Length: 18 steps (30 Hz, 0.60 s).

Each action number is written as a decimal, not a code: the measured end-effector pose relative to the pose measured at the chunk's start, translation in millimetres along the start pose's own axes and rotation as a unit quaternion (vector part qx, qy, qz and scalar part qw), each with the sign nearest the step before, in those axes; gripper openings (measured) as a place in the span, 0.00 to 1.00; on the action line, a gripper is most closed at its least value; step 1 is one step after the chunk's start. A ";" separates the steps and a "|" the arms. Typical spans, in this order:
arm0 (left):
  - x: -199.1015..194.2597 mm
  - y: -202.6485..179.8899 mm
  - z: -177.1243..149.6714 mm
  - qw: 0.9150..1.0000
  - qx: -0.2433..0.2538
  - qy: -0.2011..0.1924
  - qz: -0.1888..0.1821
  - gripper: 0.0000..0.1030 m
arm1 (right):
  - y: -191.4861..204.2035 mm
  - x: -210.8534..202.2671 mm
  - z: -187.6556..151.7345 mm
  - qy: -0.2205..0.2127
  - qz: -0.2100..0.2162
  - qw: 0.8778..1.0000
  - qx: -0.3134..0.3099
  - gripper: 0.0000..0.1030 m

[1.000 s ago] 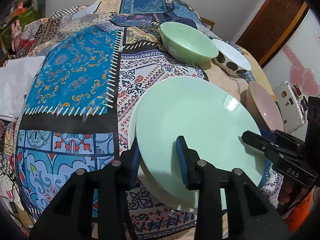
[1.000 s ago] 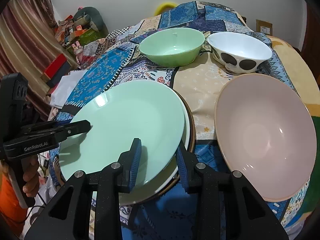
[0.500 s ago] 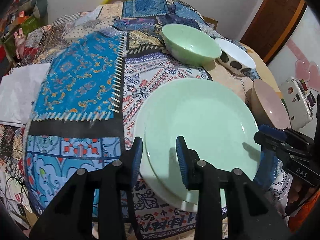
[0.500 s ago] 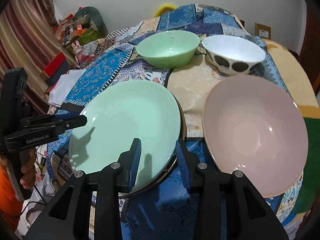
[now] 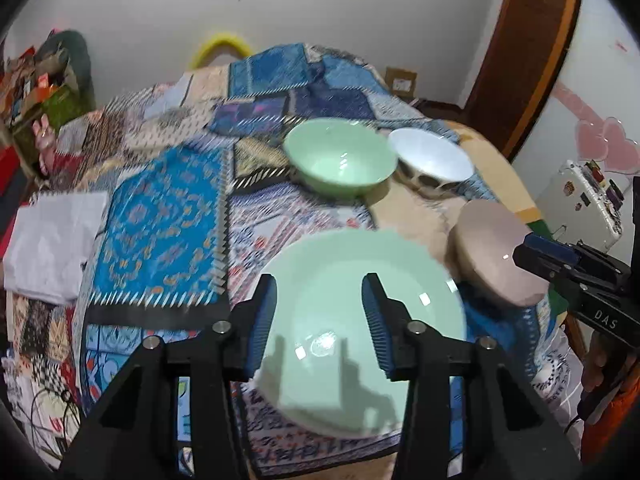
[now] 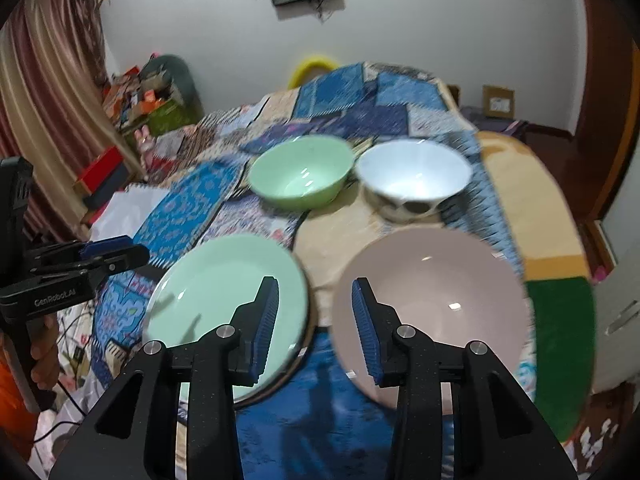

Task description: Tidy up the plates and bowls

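Green plate [image 5: 360, 320] lies beneath open left tongs [image 5: 320, 320], untouched.

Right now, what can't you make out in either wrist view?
- What lies under the green plate: right wrist shows only a dark rim edge; the plate covers the rest.
- White bowl spot pattern: motion-blurred in both views.
- Pink plate far edge: left wrist, hidden behind the right gripper.

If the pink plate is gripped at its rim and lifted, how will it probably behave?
The pink plate looks glazed, with bright highlights, so it may slip between the pads. It seems rigid ceramic, likely fragile if it hits the white bowl just behind it. Broad and shallow, held at one edge it would probably sag away from the right hand-held gripper.
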<state>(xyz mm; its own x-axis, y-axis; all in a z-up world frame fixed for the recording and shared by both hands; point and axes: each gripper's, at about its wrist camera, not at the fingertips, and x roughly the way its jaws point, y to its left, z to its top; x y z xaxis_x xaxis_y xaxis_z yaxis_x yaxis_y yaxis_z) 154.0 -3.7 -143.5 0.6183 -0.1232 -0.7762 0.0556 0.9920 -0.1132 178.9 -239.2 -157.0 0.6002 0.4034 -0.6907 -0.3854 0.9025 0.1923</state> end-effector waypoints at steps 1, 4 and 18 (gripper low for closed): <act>-0.9 -6.1 2.8 1.000 0.005 -0.003 -0.003 0.45 | -4.0 -4.0 1.2 -0.006 -0.006 1.000 0.002 0.38; -2.1 -25.5 11.3 1.000 0.023 -0.012 -0.010 0.53 | -20.0 -15.9 3.7 -0.022 -0.025 0.999 0.013 0.43; 50.3 -108.4 31.2 0.995 0.085 0.022 -0.041 0.66 | -92.2 -19.3 -13.9 -0.007 -0.082 0.995 0.065 0.44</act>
<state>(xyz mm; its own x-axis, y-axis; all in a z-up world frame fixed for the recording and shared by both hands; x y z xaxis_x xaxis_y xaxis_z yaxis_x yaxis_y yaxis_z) 203.6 -116.6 -151.0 0.5715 -0.2022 -0.7953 0.2387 0.9682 -0.0746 193.1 -332.3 -171.1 0.6575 0.2513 -0.7103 -0.1885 0.9676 0.1679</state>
